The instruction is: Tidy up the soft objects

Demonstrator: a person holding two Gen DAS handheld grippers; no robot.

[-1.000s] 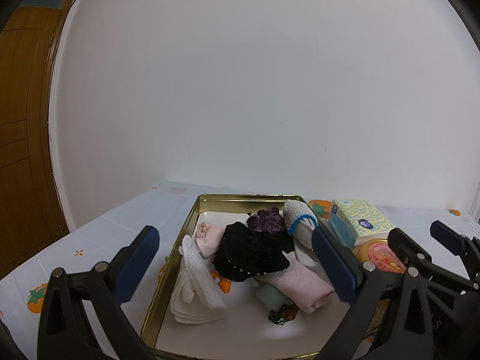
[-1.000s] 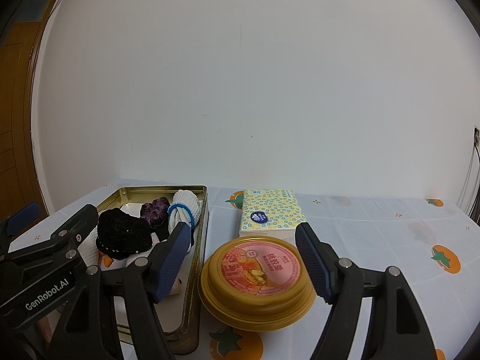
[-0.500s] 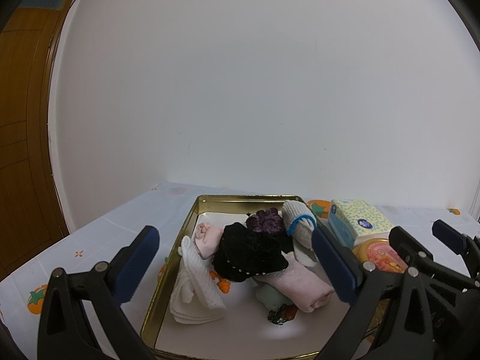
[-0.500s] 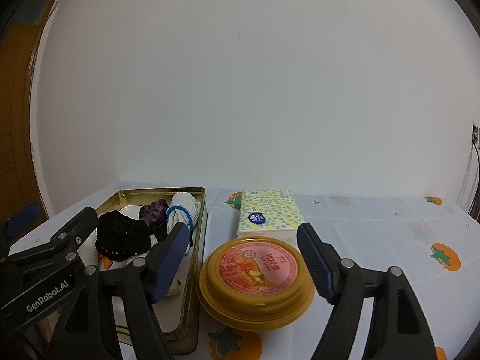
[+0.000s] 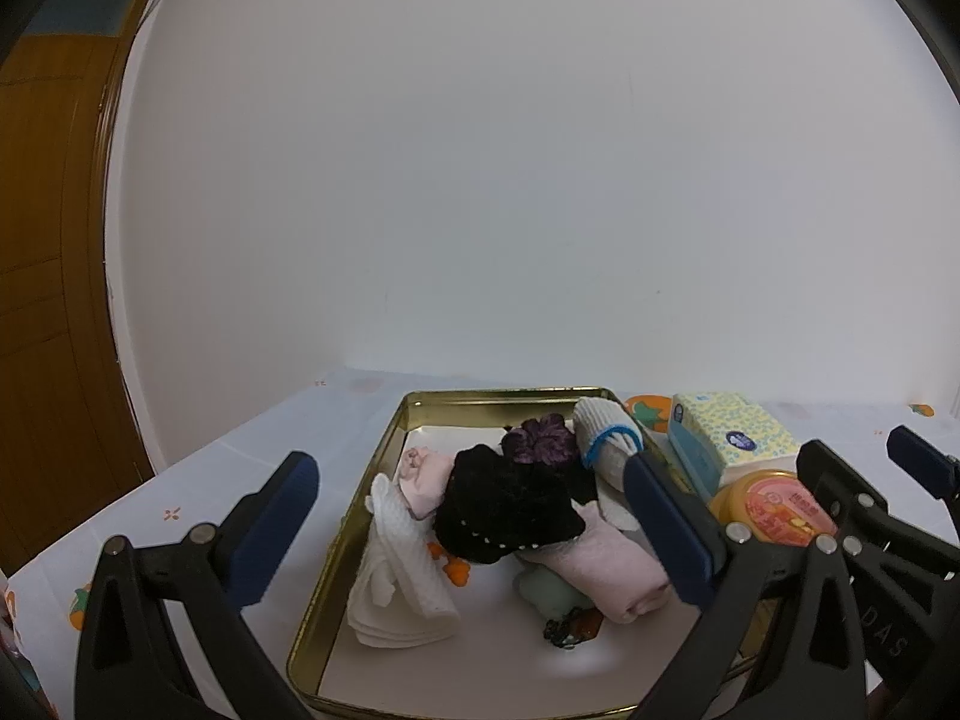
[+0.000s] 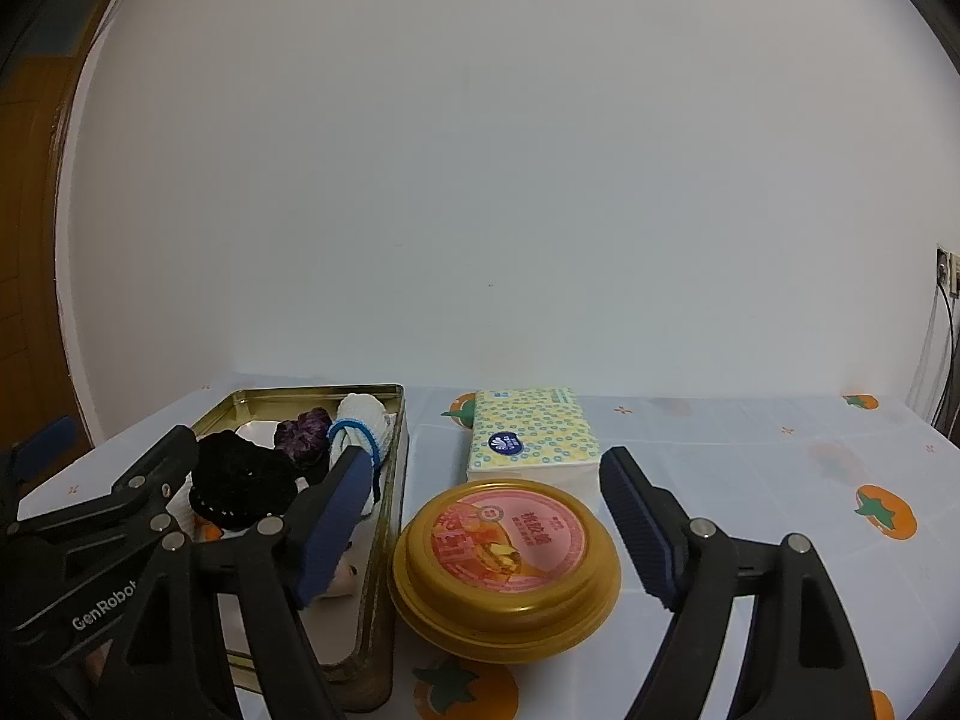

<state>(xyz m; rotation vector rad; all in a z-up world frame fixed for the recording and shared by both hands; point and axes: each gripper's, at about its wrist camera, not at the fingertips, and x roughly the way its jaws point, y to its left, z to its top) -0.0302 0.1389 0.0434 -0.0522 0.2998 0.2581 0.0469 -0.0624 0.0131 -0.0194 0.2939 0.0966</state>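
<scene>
Left wrist view: both tongs, left (image 5: 468,516) and right (image 6: 483,519), gape empty above the counter (image 6: 750,456). Soft objects (image 5: 510,501) lie heaped in the gold tray (image 5: 336,606), left of the round tin (image 6: 507,558). A grab at that tangle could drag out several pieces together.

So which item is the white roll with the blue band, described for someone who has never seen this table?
Find the gold tray left of the yellow tissue pack. In its far right corner, beside the purple scrunchie, lies the white roll. It alone has a blue elastic band looped around it.
</scene>
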